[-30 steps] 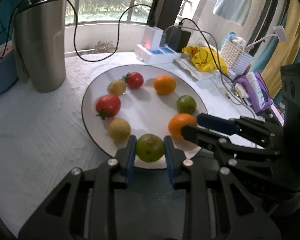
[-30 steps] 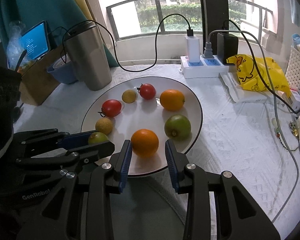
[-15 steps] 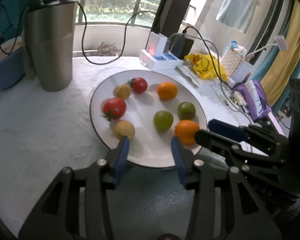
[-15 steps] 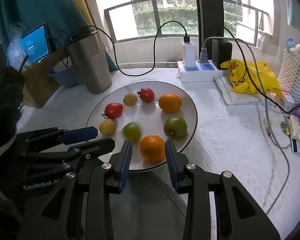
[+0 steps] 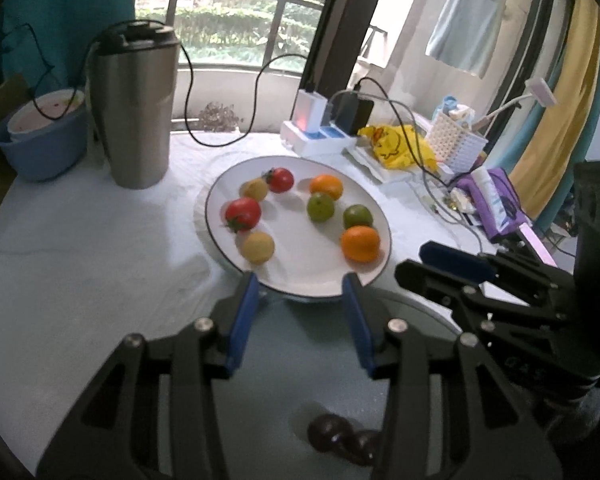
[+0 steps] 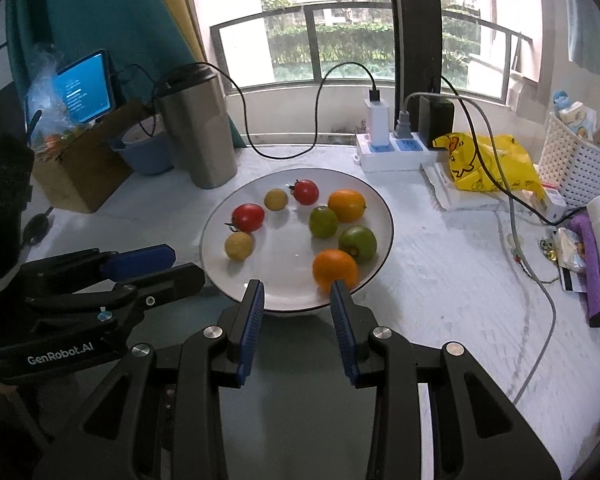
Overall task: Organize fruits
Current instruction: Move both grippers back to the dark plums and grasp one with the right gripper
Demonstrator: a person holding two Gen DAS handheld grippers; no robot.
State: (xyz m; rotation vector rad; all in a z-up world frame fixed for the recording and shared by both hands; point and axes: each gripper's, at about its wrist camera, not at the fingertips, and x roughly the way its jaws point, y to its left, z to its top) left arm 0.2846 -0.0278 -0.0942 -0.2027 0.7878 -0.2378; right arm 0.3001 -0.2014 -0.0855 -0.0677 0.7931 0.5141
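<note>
At the plate's (image 6: pixel 384 216) near rim, left claw (image 5: pixel 300 284) and right claw (image 6: pixel 298 290) both wide, empty.

Right tongs (image 6: pixel 297 294) gape empty at the near rim of the fruit plate (image 6: pixel 220 220).
On the plate: two tomatoes, two yellow fruits, two green fruits, two oranges; the near orange (image 6: pixel 335 270) sits just beyond the right fingertip. Left tongs (image 6: pixel 156 266) lie at the plate's left, on the white worktop (image 6: pixel 440 264).

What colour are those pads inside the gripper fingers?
Blue, clearest on the right gripper in its own wrist view.
</note>
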